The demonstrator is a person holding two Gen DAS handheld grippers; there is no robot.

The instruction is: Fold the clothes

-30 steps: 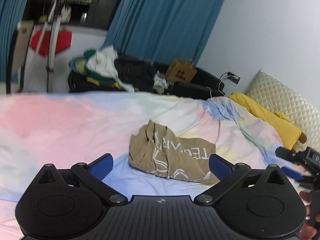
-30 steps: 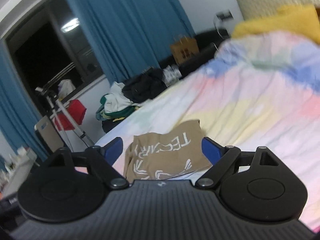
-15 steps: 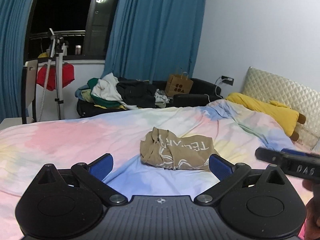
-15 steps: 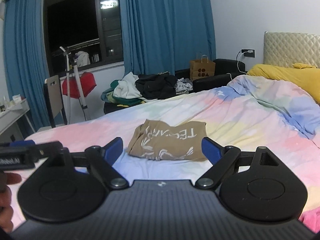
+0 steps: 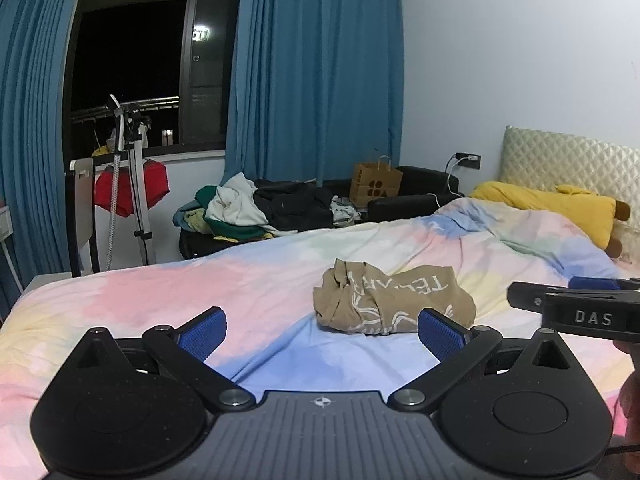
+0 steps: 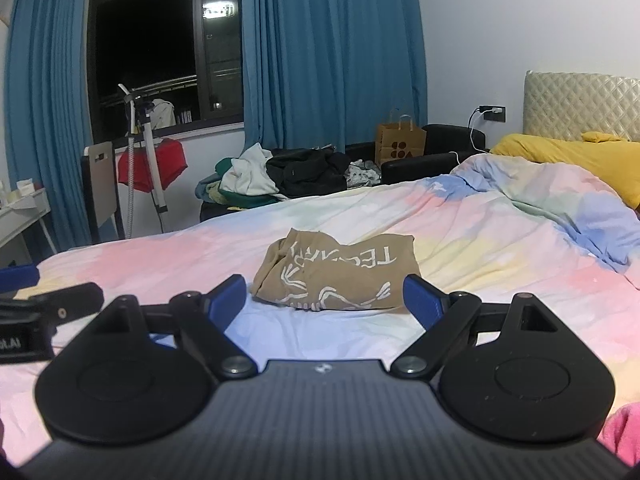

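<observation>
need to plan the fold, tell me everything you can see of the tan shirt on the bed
The tan shirt looks like soft jersey with a white printed graphic and lettering on top. It lies loosely bunched, not spread flat, its left end crumpled into folds, on the pastel duvet mid-bed. Only the duvet touches it; neither claw reaches it.

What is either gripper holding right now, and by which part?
Nothing. The left gripper and right gripper are both open and empty; the crumpled tan printed T-shirt lies untouched on the pastel rainbow bedspread.
</observation>
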